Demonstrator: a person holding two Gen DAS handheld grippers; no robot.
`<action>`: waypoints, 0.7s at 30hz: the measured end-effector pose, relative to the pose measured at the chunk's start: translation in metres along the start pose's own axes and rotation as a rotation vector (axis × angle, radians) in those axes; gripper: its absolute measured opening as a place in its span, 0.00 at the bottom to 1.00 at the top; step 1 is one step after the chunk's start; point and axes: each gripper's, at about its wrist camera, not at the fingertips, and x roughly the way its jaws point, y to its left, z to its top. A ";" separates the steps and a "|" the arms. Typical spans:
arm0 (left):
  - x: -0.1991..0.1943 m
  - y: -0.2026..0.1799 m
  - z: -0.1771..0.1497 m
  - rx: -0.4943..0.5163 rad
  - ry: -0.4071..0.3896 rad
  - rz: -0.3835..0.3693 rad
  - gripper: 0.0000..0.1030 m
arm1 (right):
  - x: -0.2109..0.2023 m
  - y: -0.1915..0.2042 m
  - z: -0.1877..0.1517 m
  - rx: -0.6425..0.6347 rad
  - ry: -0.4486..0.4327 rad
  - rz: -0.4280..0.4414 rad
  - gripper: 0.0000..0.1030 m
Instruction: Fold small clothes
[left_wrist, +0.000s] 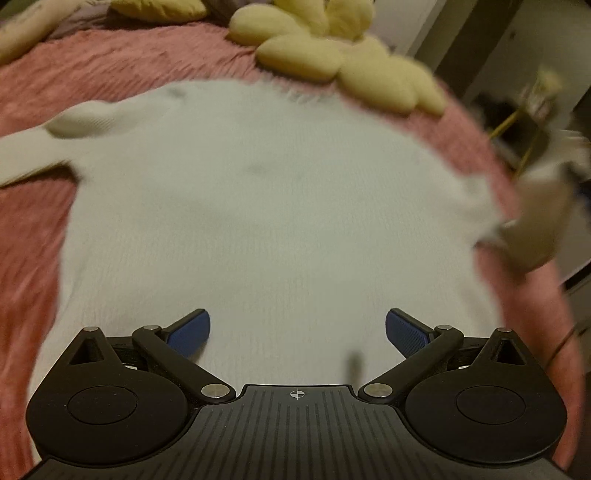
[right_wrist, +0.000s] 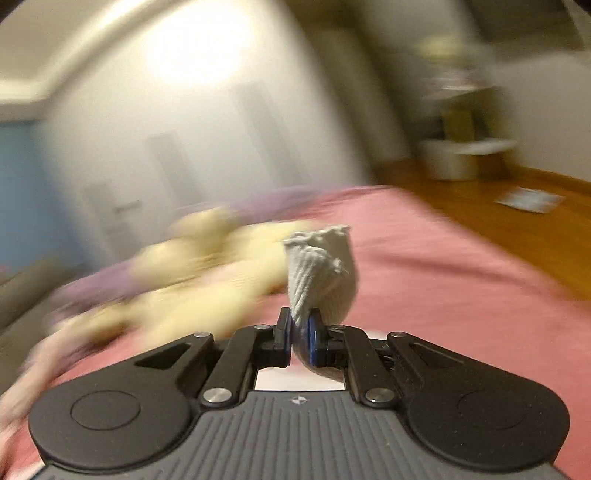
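Sweater (left_wrist: 258, 221), white and knitted, is lying spread flat on the bed, covering most of the pink blanket (left_wrist: 122, 62) in the left wrist view, with one sleeve (left_wrist: 33, 155) stretching out to the left edge. Yellow plush cushions (left_wrist: 332, 48) are sitting on the blanket beyond the sweater's far side. At the right edge of that view, a blurred bunch of the white fabric is rising off the bed.

In the right wrist view the blanket is stretching away under the gripper, with a wooden floor (right_wrist: 498, 221) to the right and the cushions smeared by blur to the left.

Left gripper (left_wrist: 297, 332) is pointing steeply down at the sweater's near part, its jaws standing wide apart with nothing between the blue pads (left_wrist: 404, 334); whether they are touching the knit I cannot tell.

Right gripper (right_wrist: 300, 332) is pointing only slightly below level, raised above the bed, its jaws pinched almost together on a ribbed cuff (right_wrist: 321, 269) of white fabric, which is sticking up past the fingertips.
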 end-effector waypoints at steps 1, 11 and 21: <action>-0.003 -0.001 0.008 -0.004 -0.015 -0.034 1.00 | 0.004 0.022 -0.010 -0.023 0.042 0.069 0.17; 0.055 -0.023 0.068 -0.045 0.061 -0.260 0.74 | 0.006 0.049 -0.121 0.151 0.327 0.054 0.61; 0.122 -0.035 0.066 -0.178 0.209 -0.299 0.16 | -0.030 0.008 -0.139 0.216 0.352 0.022 0.61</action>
